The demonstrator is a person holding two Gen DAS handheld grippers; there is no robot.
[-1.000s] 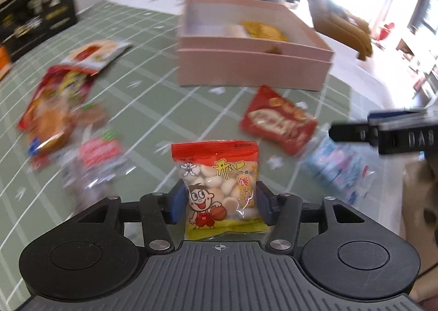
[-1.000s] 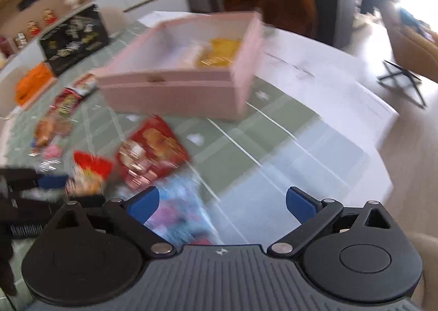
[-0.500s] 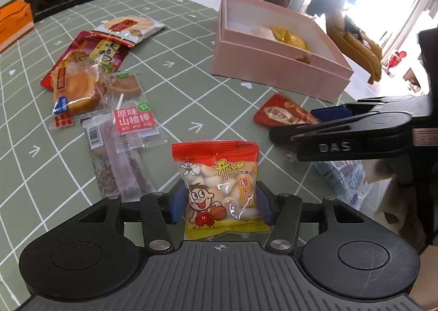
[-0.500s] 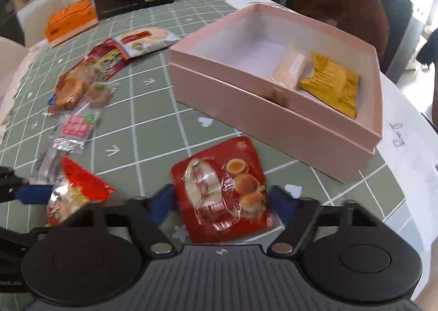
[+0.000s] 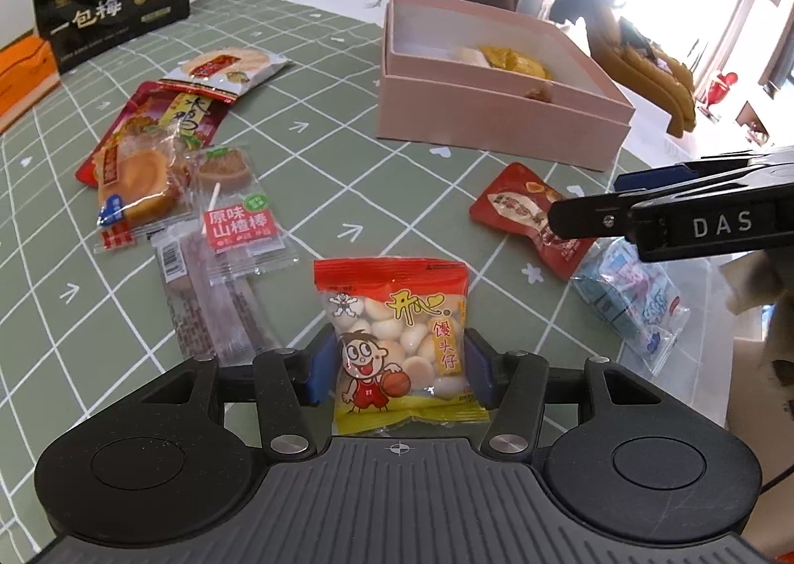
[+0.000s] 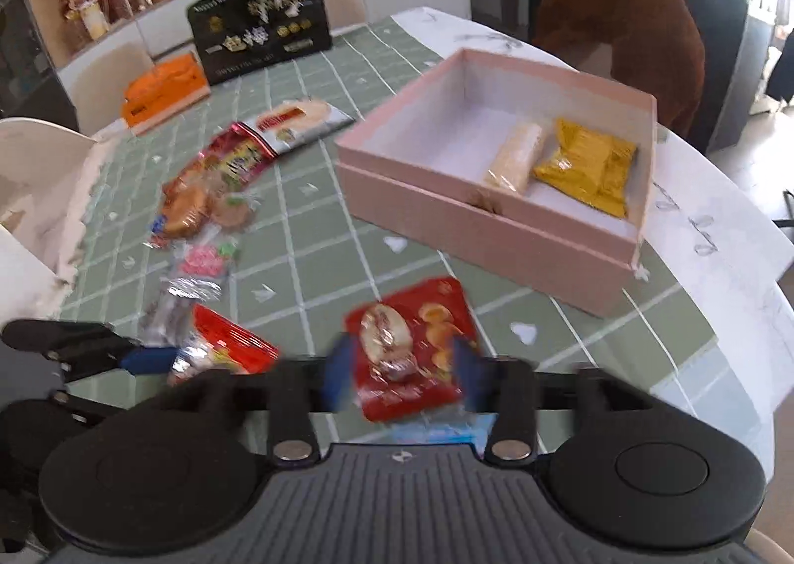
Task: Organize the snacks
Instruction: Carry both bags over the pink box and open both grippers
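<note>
My left gripper (image 5: pixel 397 368) is shut on a red-and-yellow bag of small round biscuits (image 5: pixel 397 331), held above the green checked tablecloth. My right gripper (image 6: pixel 402 378) is shut on a red snack packet (image 6: pixel 412 345) and lifts it off the cloth; the frame is blurred. In the left wrist view the right gripper (image 5: pixel 585 217) reaches in from the right over the red packet (image 5: pixel 526 212). The open pink box (image 5: pixel 496 117) stands ahead, also in the right wrist view (image 6: pixel 476 226), holding a yellow packet (image 6: pixel 588 164) and a pale roll (image 6: pixel 516 157).
Several loose snacks lie at left: a hawthorn lollipop pack (image 5: pixel 238 217), a cake (image 5: pixel 134 182), a rice cracker pack (image 5: pixel 223 68). A blue-white bag (image 5: pixel 630 301) lies at right. A black bag (image 5: pixel 109 18) and orange box (image 6: pixel 164 88) stand at the back. The table edge runs along the right.
My right gripper closed its fingers on the red packet and raised it slightly. The left gripper kept hold of the biscuit bag and drew back a little.
</note>
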